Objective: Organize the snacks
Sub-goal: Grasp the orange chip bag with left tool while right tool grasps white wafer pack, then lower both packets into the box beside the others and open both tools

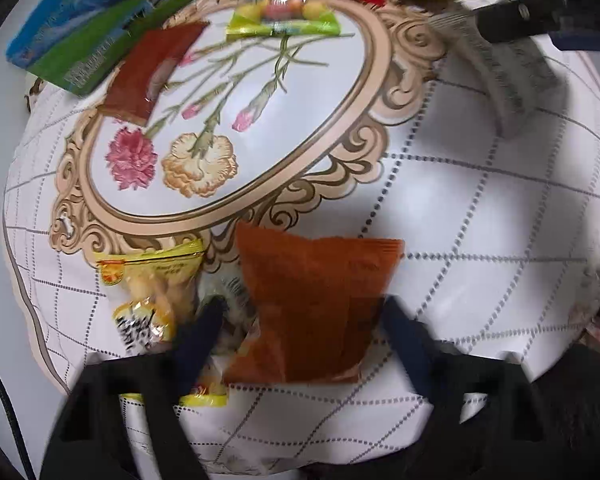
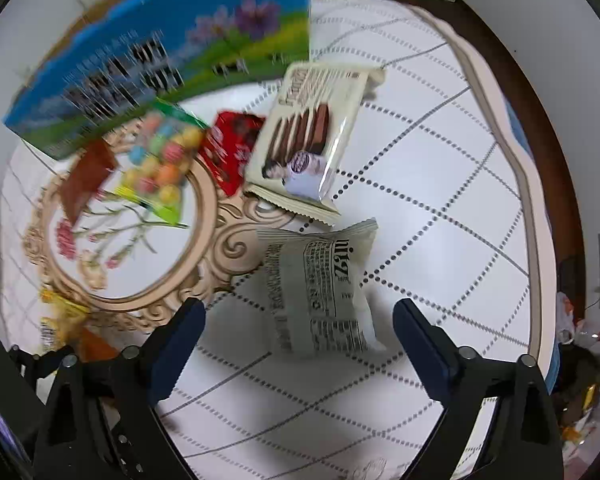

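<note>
In the left wrist view my left gripper (image 1: 304, 312) is open, its fingers either side of an orange-brown snack packet (image 1: 316, 304) lying on the tablecloth; a yellow snack bag (image 1: 152, 300) lies just left of it. In the right wrist view my right gripper (image 2: 300, 316) is open around a grey-white packet with black print (image 2: 324, 292). Beyond it lie a cream chocolate-biscuit pack (image 2: 308, 140), a red packet (image 2: 230, 148), a bag of coloured candies (image 2: 160, 160) and a brown packet (image 2: 88, 176). The right gripper's body also shows at the top right of the left wrist view (image 1: 540, 4).
A blue and green box (image 2: 156, 52) stands at the far side of the table; it also shows in the left wrist view (image 1: 80, 36). The tablecloth (image 2: 440, 208) is white with dotted lines and a flower medallion. The table's edge (image 2: 532, 184) curves at the right, with clutter on the floor beyond.
</note>
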A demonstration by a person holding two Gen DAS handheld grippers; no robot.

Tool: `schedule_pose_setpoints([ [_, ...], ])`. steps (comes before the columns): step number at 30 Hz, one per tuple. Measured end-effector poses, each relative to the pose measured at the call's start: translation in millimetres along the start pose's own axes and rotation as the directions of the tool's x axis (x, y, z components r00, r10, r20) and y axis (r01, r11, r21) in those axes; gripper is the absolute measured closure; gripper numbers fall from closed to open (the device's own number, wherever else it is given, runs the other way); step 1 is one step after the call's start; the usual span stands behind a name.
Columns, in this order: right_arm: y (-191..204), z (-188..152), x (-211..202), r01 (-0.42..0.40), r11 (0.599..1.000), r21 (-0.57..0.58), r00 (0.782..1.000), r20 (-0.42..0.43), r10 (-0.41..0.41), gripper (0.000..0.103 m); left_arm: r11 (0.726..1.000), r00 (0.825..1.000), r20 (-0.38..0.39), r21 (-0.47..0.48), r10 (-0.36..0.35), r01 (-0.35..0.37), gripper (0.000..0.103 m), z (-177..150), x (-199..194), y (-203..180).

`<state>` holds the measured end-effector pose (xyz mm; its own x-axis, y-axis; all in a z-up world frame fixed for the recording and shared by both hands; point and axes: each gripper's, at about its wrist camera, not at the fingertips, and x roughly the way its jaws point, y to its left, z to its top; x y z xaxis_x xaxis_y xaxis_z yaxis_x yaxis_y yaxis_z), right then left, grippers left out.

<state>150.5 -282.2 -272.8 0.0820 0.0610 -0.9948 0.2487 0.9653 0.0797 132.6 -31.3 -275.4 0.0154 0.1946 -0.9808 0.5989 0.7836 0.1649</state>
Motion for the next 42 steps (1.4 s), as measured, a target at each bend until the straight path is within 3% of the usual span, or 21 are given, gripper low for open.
schedule_pose_setpoints([
  [1, 1.1, 1.5, 6.3, 0.017, 1.0, -0.011, 1.0, -0.008, -0.017, 0.014, 0.999, 1.0, -0.009, -0.033, -0.008, 0.008, 0.047, 4.6, 3.1, 4.2],
  [3, 2.6, 3.1, 22.1, 0.048, 0.998, -0.029, 0.998, -0.04, -0.049, 0.031, 0.994, 1.0, 0.007, -0.102, -0.028, 0.029, 0.047, 12.0, 4.3, 15.5],
  [5, 2.5, 1.0, 33.5, 0.052, 0.998, -0.035, 0.996, -0.066, -0.054, 0.039, 0.981, 0.998, 0.01, -0.181, -0.066, 0.066, 0.047, 17.7, 2.9, 33.0],
  [7, 4.5, -3.6, 35.0, 0.049, 0.998, -0.049, 0.997, -0.056, -0.052, 0.041, 0.947, 0.991, 0.021, -0.29, -0.135, 0.135, 0.047, 20.7, 3.2, 54.0],
  [9, 9.4, -11.7, 35.9, 0.021, 0.997, -0.074, 0.997, -0.068, -0.026, 0.044, 0.892, 0.976, 0.035, -0.398, -0.216, 0.212, 0.047, 20.2, 7.2, 73.6],
  [12, 21.8, -29.7, 36.2, -0.051, 0.992, -0.116, 0.992, -0.118, 0.037, 0.047, 0.83, 0.954, 0.064, -0.477, -0.294, 0.288, 0.047, 17.5, 13.1, 88.5],
  [14, 31.7, -43.1, 37.0, -0.081, 0.985, -0.152, 0.987, -0.147, 0.058, 0.047, 0.818, 0.947, 0.073, -0.485, -0.314, 0.308, 0.047, 16.2, 16.0, 91.3],
  [18, 43.3, -62.1, 41.0, -0.099, 0.978, -0.182, 0.983, -0.172, 0.067, 0.047, 0.826, 0.946, 0.058, -0.472, -0.319, 0.308, 0.043, 22.9, 22.7, 89.1],
  [23, 46.1, -66.4, 47.5, -0.077, 0.98, -0.182, 0.985, -0.168, 0.046, 0.044, 0.875, 0.958, 0.012, -0.405, -0.285, 0.265, 0.038, 35.1, 30.8, 73.5],
  [27, 45.1, -69.0, 47.6, -0.07, 0.981, -0.179, 0.985, -0.169, 0.04, 0.044, 0.893, 0.967, 0.009, -0.38, -0.255, 0.239, 0.038, 47.0, 28.9, 49.4],
  [30, 47.8, -67.4, 47.0, -0.067, 0.983, -0.173, 0.986, -0.159, 0.04, 0.044, 0.887, 0.969, 0.029, -0.397, -0.245, 0.236, 0.045, 46.6, 22.3, 41.0],
  [35, 49.8, -73.9, 46.3, -0.063, 0.984, -0.167, 0.992, -0.122, 0.043, 0.051, 0.873, 0.969, 0.063, -0.423, -0.239, 0.243, 0.05, 18.5, 9.2, 35.4],
  [42, 47.6, -64.5, 7.7, -0.177, 0.977, -0.117, 0.982, -0.085, 0.167, 0.053, 0.839, 0.948, 0.158, -0.441, -0.276, 0.318, 0.05, 3.4, -35.8, 48.7],
])
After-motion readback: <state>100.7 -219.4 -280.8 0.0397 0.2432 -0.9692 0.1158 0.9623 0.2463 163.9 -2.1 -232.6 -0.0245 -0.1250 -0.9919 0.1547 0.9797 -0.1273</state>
